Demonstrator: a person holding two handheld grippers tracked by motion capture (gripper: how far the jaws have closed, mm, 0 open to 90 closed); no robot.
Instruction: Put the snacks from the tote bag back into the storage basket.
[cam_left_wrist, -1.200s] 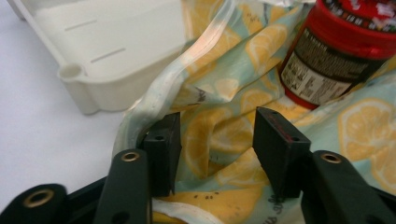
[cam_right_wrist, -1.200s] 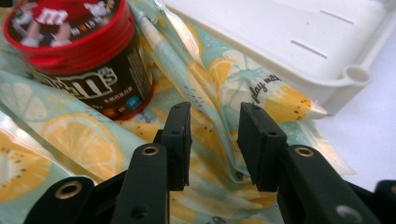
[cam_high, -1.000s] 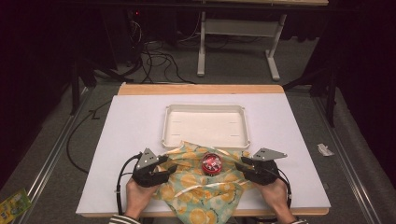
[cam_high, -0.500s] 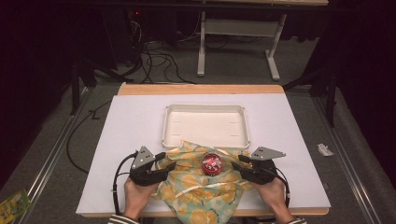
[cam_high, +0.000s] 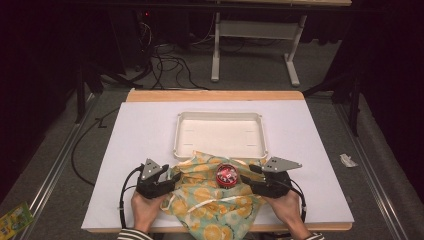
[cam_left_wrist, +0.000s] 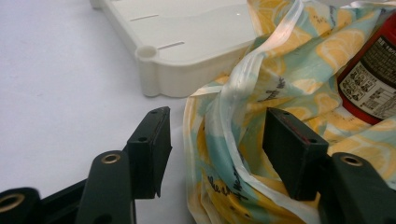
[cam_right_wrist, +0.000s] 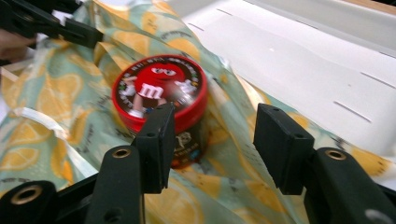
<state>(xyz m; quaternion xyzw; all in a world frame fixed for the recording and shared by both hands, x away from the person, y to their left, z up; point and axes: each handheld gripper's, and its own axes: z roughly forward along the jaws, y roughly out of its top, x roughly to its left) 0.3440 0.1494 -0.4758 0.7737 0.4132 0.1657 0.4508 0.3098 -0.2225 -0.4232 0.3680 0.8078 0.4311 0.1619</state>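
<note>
Left gripper (cam_high: 172, 181) sits at the left edge of the lemon-print cloth bag (cam_high: 215, 200), jaws spread wide and just been opening; in the left gripper view a fold of the bag and its pale ribbon handle (cam_left_wrist: 233, 116) lie between the jaws, but the pads do not press on them. Right gripper (cam_high: 251, 181) sits at the bag's right edge, jaws apart and likewise just been opening; in the right gripper view only loose cloth lies in the gap, and the red candy tin (cam_right_wrist: 159, 91) stands just beyond the left jaw, unclamped. The tin stands upright on the bag's cloth, between the two grippers, near the table's front edge. Whether it sits inside the bag's mouth or merely on top of the fabric I cannot tell. Judgement: both grips on the cloth look freshly let go, so the step in hand is releasing the bag around the tin. Next move probably calls for one gripper to close squarely on the tin's side wall, clear of the folds. White tray (cam_high: 220, 134) lies just behind the bag, its near rim touched by cloth, holding nothing. All rests on the white table (cam_high: 140, 130).
</note>
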